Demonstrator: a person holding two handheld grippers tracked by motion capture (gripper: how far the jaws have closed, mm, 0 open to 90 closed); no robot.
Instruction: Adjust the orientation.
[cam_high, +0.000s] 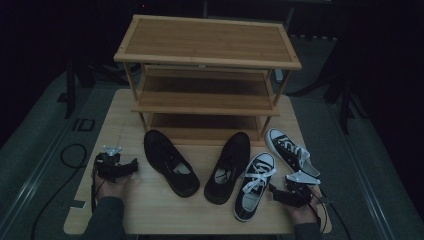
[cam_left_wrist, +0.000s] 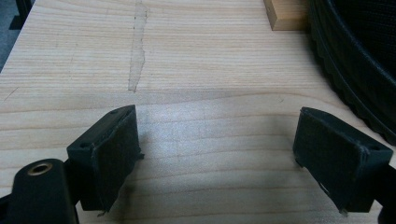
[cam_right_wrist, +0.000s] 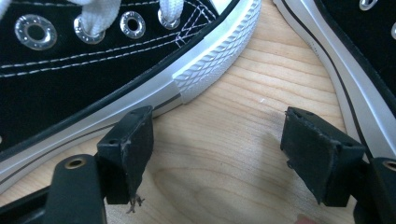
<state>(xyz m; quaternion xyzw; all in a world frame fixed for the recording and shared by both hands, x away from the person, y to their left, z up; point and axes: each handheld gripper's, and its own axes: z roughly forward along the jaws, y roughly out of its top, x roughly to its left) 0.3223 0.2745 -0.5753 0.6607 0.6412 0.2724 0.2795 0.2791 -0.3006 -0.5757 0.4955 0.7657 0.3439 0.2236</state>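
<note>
I see a pale wooden counter (cam_high: 125, 107), its grain running crosswise, and I take the three-tier bamboo shoe rack (cam_high: 207, 75) standing on its far half as my landmark. All three rack shelves are bare. Just in front of the rack, on the counter, lie four shoes. A black shoe (cam_high: 170, 162) sits before the rack's left end, and a second black shoe (cam_high: 228, 166) before its middle. A black-and-white laced sneaker (cam_high: 255, 185) lies right of that, farther from the rack. Another laced sneaker (cam_high: 290, 150) lies close to the rack's right front leg.
</note>
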